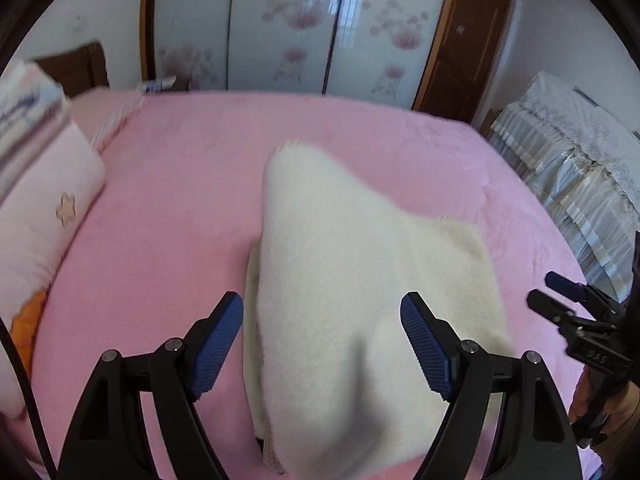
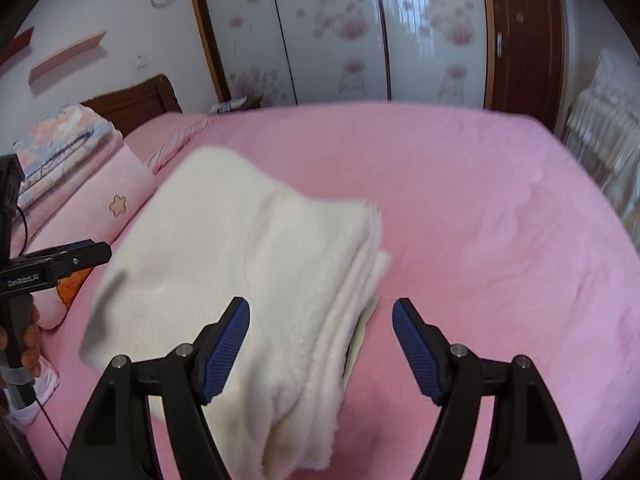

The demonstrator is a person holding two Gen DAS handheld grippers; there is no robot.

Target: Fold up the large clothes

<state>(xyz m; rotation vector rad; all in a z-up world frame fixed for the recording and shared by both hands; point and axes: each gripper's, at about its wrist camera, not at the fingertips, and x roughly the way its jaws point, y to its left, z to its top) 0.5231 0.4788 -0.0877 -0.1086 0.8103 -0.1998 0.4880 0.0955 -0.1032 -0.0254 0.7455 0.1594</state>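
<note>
1 folded cream garment (image 1: 344, 280), 2 grippers (image 1: 322, 344), 1 bed (image 1: 168, 208)

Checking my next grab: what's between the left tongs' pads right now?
In the left wrist view, the folded cream garment lies on the pink bed between the open left tongs; neither pad presses it.

My left tool (image 1: 322, 344) points forward and down, its jaws spread wide and gripping nothing. My right tool (image 2: 321, 348) at its 3 o'clock is just as wide and empty, my hand (image 1: 600, 404) on its handle.
</note>
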